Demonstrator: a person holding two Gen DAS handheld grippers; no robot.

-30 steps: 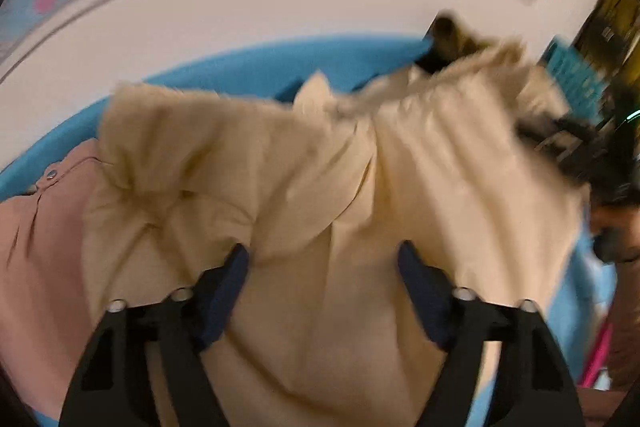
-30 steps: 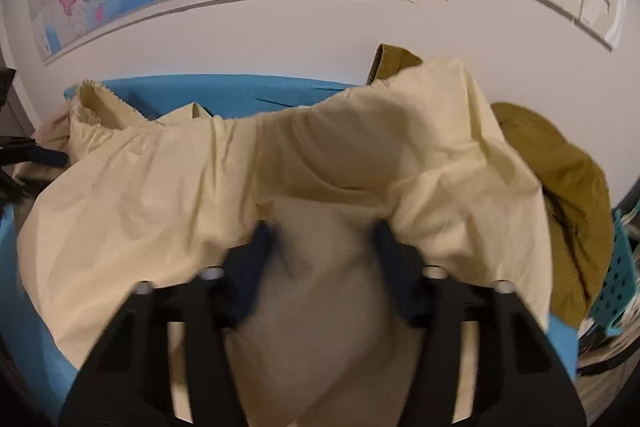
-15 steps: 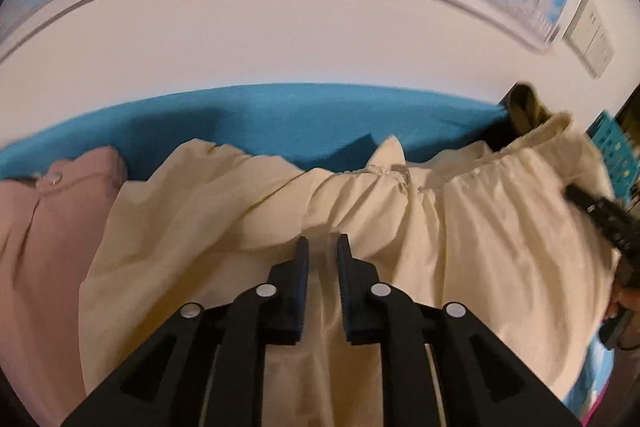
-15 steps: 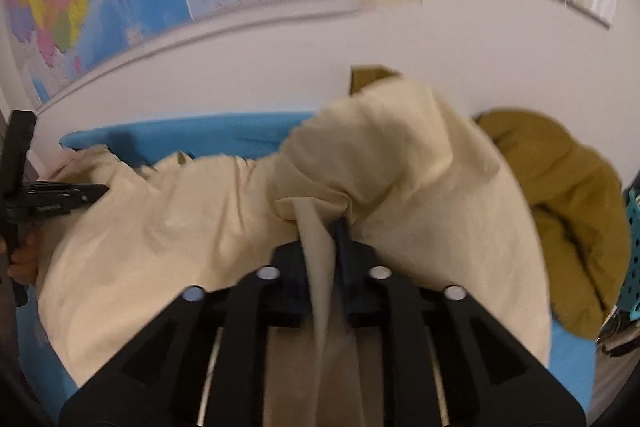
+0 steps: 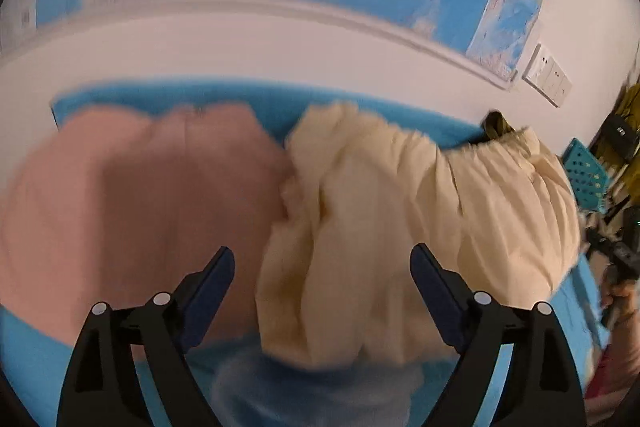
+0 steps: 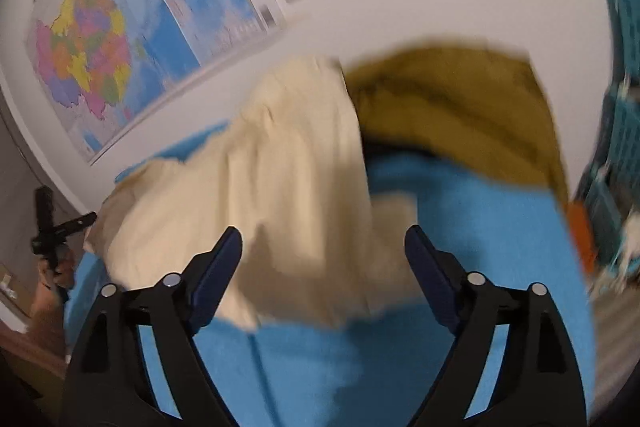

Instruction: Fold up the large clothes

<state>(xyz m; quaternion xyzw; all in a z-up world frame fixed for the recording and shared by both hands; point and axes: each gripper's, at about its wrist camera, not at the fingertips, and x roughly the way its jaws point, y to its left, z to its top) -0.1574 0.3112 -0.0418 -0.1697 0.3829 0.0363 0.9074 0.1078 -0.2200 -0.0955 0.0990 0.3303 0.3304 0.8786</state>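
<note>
now both jaws spread over the cream garment

we see the cream garment (image 5: 400, 227) lying bunched on the blue tabletop (image 6: 480, 247), with a pink garment (image 5: 140, 195) touching its left edge and an olive garment (image 6: 460, 107) just beyond its far right end. our left gripper (image 5: 322, 267) has its jaws opening, wide apart, with the near left part of the cream cloth lying in the gap but nothing pressed by the pads. our right gripper (image 6: 322, 249) also has its jaws opening; the cream cloth's near right edge sits between them, loose, with bare blue tabletop under the right finger.

we judge the coming move turns on this: the garment lies ahead of and below both grippers, its long axis running side to side along the wall (image 5: 280, 51), gathered band toward the wall and the loose hem toward us. the left gripper is nearer the end by the pink garment, the right gripper nearer the end by the olive one. both views are blurred, so we cannot tell the exact fold lines. the fold looks partly made, not flat yet.
</note>
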